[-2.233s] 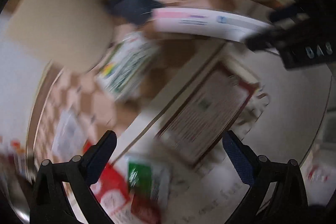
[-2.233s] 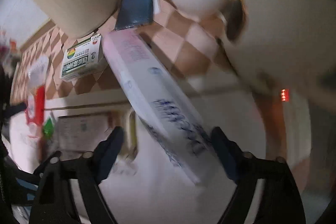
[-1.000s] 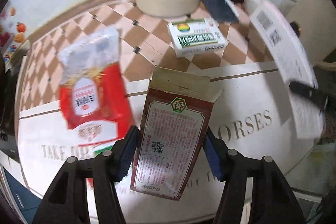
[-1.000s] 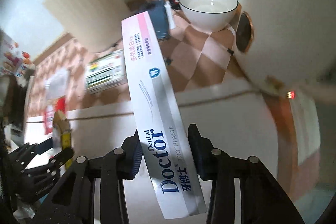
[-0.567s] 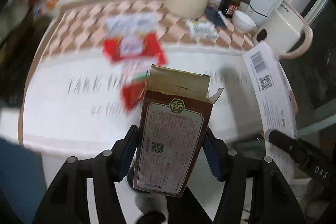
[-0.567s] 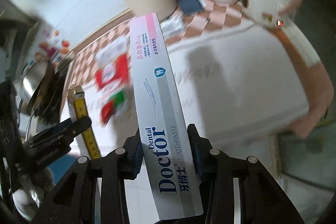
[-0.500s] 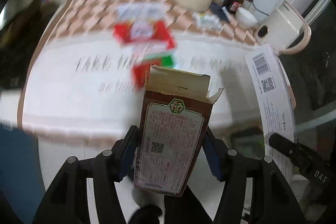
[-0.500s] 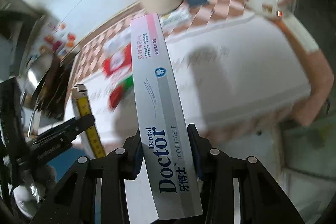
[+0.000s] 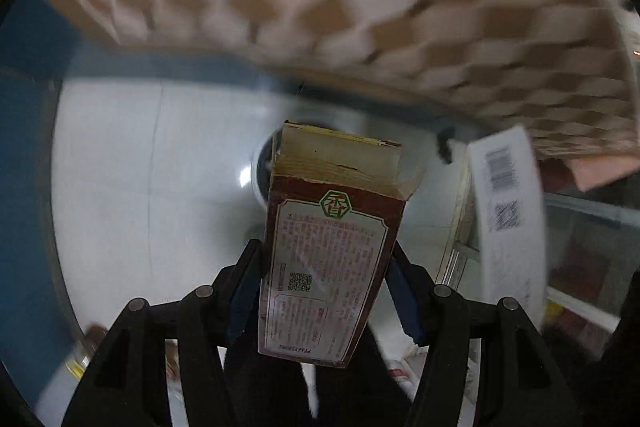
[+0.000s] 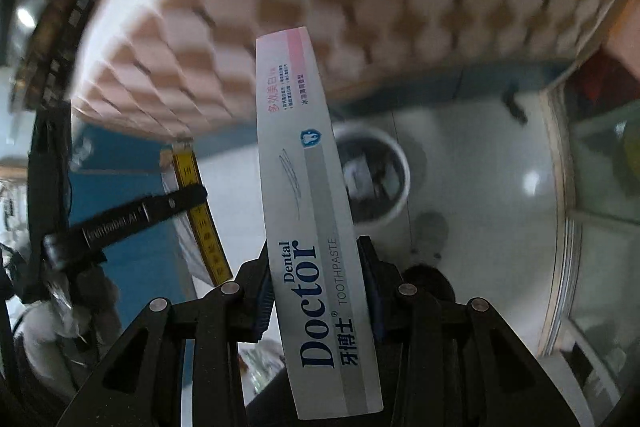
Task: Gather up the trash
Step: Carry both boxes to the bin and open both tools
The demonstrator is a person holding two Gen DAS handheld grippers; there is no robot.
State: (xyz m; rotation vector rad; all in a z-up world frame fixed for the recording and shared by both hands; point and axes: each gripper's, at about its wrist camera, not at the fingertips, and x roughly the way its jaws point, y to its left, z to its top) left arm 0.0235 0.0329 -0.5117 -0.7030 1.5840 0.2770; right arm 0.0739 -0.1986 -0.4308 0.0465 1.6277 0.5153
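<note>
Now, progress: both items lifted, none binned.
Left gripper (image 9: 324,291): clamps carton (image 9: 330,259).
Right gripper (image 10: 318,291): clamps toothpaste box (image 10: 312,227).
Bin (image 10: 380,179): on floor below.
Left: drop both in.

Place: a home, probably a kitchen or dining corner.
Table covering: pink-and-brown chequered cloth (image 10: 360,7) hanging over the table edge.
Floor: glossy pale grey tiles (image 10: 480,195).
Bin: round white waste bin with dark liner (image 10: 376,179) standing on the floor.
</note>
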